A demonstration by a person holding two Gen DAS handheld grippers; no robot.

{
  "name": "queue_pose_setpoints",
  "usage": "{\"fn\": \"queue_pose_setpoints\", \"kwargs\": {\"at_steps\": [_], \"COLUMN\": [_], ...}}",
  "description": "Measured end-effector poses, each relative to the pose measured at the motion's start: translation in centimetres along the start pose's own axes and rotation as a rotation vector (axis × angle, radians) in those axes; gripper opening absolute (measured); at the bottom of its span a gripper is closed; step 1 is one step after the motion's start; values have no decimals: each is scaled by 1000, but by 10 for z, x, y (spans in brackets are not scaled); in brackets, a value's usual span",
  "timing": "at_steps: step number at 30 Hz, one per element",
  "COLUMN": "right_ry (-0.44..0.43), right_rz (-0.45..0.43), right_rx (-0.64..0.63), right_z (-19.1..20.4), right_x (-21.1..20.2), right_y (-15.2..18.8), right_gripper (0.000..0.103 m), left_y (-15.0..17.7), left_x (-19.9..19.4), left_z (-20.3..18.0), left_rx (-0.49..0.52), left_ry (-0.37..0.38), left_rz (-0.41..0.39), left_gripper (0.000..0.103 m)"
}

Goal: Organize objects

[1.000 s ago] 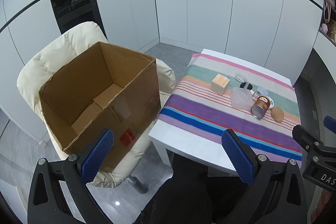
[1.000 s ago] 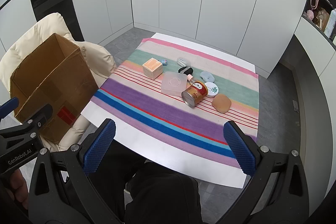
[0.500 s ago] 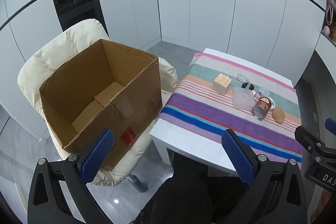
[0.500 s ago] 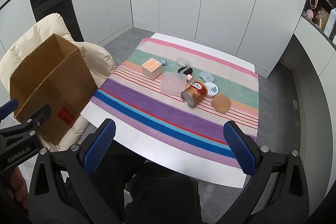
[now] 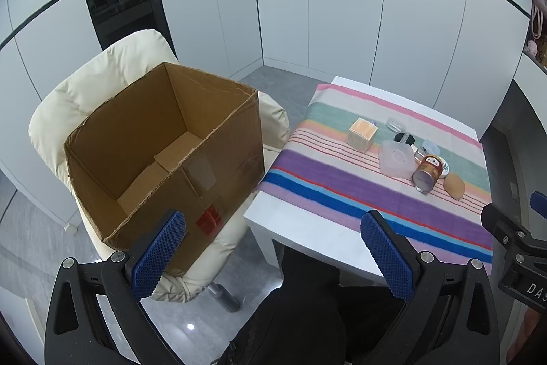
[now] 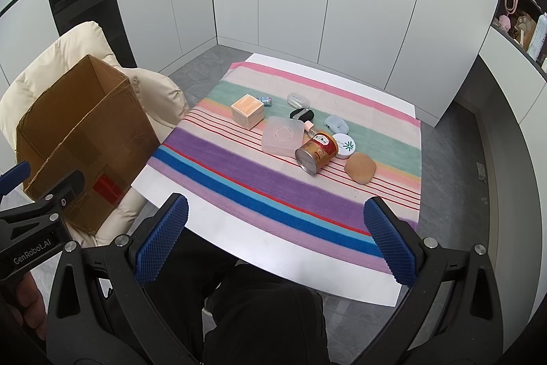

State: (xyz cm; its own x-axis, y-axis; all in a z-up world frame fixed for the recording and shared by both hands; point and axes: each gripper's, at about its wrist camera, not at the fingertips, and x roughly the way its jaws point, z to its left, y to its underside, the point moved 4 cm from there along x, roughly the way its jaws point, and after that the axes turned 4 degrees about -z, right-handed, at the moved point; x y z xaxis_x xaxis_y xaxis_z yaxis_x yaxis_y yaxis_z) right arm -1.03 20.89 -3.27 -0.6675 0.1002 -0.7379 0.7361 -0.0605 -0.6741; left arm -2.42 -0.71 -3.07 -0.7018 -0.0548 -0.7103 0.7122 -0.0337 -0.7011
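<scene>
Both claws (image 5: pixel 273 248) (image 6: pixel 275 238) gape wide (nothing held).

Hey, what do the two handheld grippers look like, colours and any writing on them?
Both are black plastic frames with silver screws. The left gripper and the right gripper each carry two fingers faced with blue, cross-hatched pads. White lettering shows on their sides: "GenRobot.AI" on the left one, and "DAS", cut off by the frame edge, on the right one.

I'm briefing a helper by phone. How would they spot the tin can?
Look at the striped cloth on the white table. In the cluster at its far right, the tin can lies on its side, the only red-and-gold metal cylinder, open silver end facing you.
</scene>
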Motion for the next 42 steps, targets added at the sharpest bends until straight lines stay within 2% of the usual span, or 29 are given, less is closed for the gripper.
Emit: {"fn": "queue_pose_setpoints", "kwargs": {"at_steps": [42], "right_ry": [6], "right_rz": [3], "right_rx": [18], "right_z": [-10], "right_x": [-2], "right_y": [3], "right_gripper": [103], "left_y": [-1], "left_x": [5], "left_z": [-14], "left_rx": [18], "left_ry": [21], "left_rz": [4], "left_gripper": [103]}}
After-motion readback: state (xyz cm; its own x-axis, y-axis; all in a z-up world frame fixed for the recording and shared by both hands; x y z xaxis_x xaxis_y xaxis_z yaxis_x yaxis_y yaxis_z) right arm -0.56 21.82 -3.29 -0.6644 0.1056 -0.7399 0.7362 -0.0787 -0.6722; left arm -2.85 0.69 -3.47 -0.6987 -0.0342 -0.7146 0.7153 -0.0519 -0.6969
